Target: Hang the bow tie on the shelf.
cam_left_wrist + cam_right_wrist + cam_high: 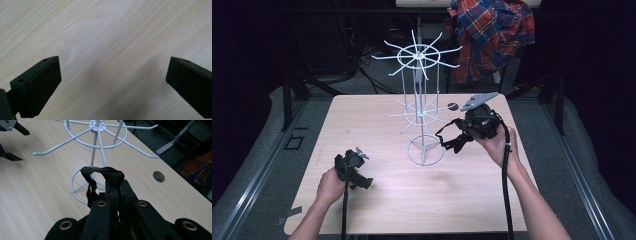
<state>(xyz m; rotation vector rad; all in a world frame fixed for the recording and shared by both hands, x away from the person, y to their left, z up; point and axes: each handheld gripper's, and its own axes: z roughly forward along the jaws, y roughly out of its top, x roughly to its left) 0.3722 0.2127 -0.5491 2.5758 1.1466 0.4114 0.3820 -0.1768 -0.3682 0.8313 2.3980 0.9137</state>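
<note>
A black strap [110,176] is pinched in the clenched jaws of the right gripper [116,186], its loop arching up past the jaw tips and a loose end with a small buckle hanging down on the left side. In the high view the strap [451,140] dangles left of the right gripper [462,131], just beside the ring base of a white wire display rack [422,107] that stands at the middle of the table, a little towards the far side. The rack [96,142] has two tiers of spoke-like hooks on a thin central post; the strap hangs level with the lower tier and near the base ring, and whether it touches the wire cannot be told.

The left gripper [362,181] rests low over the near left part of the light wooden table [362,120], well apart from the rack. Its jaws stand released and wide apart over bare wood [110,37], with nothing between them.

Behind the table's far edge a red and blue plaid shirt [492,30] hangs. A small round hole [159,176] sits in the tabletop on the far right.
</note>
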